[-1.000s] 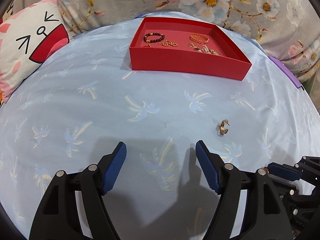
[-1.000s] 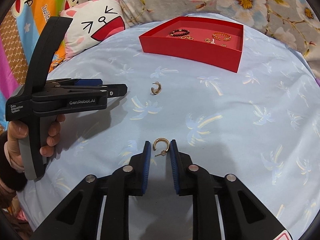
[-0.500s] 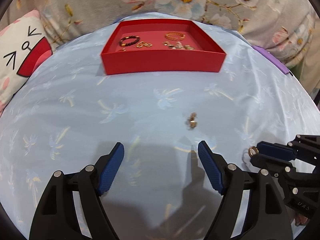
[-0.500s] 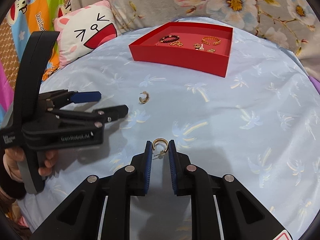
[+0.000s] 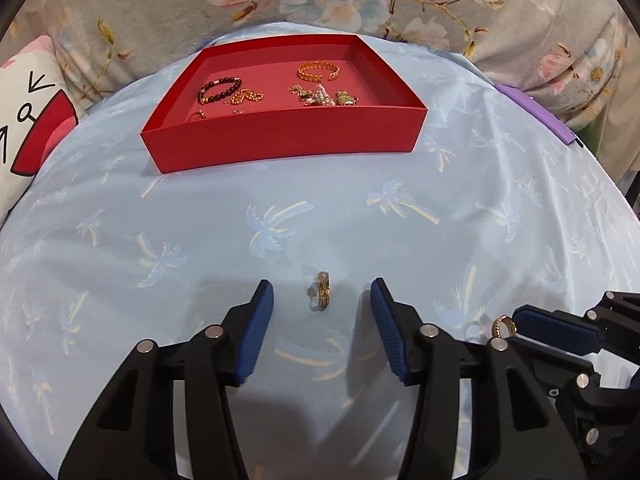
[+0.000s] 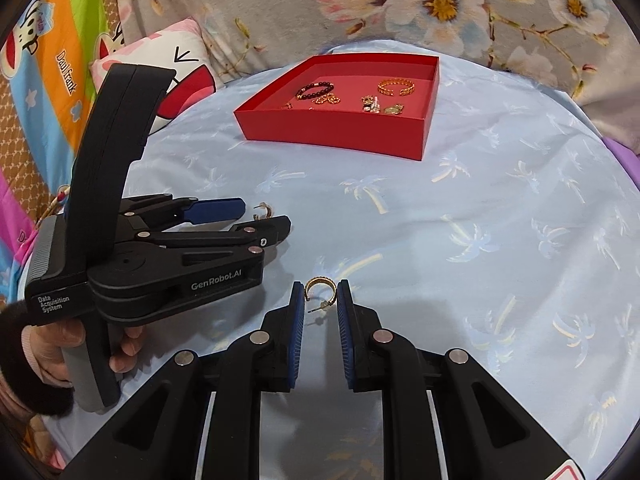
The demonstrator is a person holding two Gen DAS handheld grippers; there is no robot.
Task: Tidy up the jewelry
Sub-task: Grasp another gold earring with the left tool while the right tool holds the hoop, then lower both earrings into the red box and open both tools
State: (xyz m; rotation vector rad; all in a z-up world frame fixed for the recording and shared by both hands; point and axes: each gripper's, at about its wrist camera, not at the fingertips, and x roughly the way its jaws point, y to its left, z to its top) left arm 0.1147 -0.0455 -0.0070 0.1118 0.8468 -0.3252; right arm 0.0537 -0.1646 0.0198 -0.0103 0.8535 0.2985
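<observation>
Loose gold hoop earring (image 5: 322, 290) on blue bedsheet (image 5: 160, 220), now between left gripper (image 5: 322, 322) pads; a second ago off to its right. Jaws closing, no contact yet: pickup imminent. Right gripper (image 6: 319, 312) clenched on second hoop earring (image 6: 320, 286). 2 earrings, 2 grippers, 1 red tray (image 5: 280, 142) far.

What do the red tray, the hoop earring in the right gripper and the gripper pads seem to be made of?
Red tray: probably card, matte, with thin straight walls and crisp folded corners.
Hoop earring, held by the right gripper: gold-coloured metal, shiny and ribbed; solid or plated cannot be told.
Pads: likely blue rubber or soft plastic, dull, with fine ridges.
</observation>
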